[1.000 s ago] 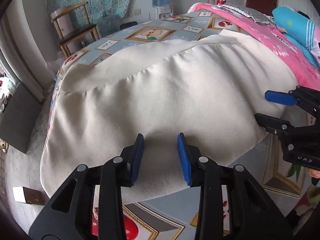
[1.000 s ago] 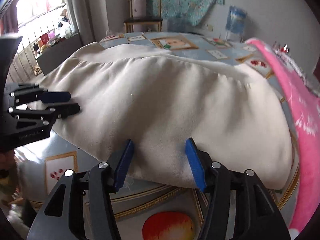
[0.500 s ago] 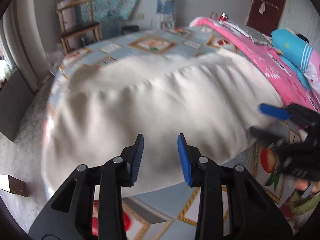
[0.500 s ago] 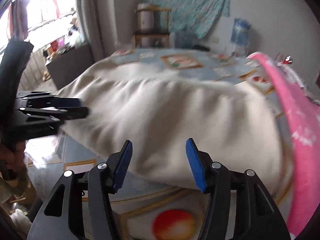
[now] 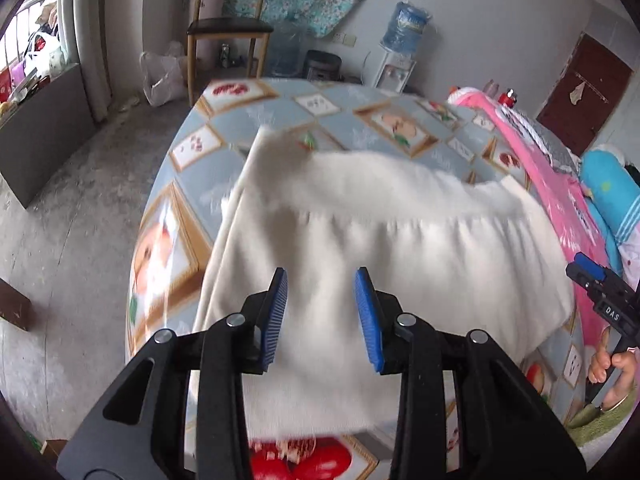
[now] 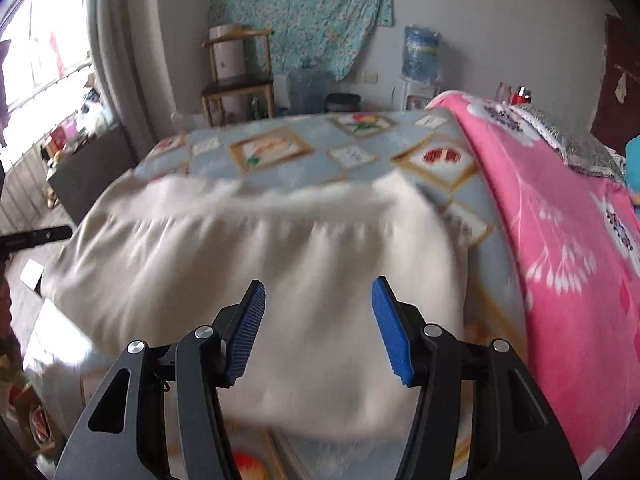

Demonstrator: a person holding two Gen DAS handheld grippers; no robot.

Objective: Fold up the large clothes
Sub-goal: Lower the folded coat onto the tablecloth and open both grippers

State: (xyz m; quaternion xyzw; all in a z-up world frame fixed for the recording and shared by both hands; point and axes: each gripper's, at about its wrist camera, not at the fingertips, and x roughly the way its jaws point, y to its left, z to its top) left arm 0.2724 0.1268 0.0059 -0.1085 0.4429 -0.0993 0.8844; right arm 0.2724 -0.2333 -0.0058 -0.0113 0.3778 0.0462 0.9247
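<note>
Looking along the left tongs [image 5: 321, 316], whose blue pads stand apart and empty, the left wrist view shows a cream garment [image 5: 380, 264] spread on the patterned bed [image 5: 188, 152]; compared with a second ago the camera sits higher and farther back, suggesting a fold just finished. The right tongs [image 5: 588, 272] are cut off at the frame's edge. From the right wrist view, the right tongs [image 6: 318, 324] gape empty, slightly wider than before, above the blurred garment [image 6: 260, 264] beside a pink blanket [image 6: 560, 248]; its folded edges are indistinct.
</note>
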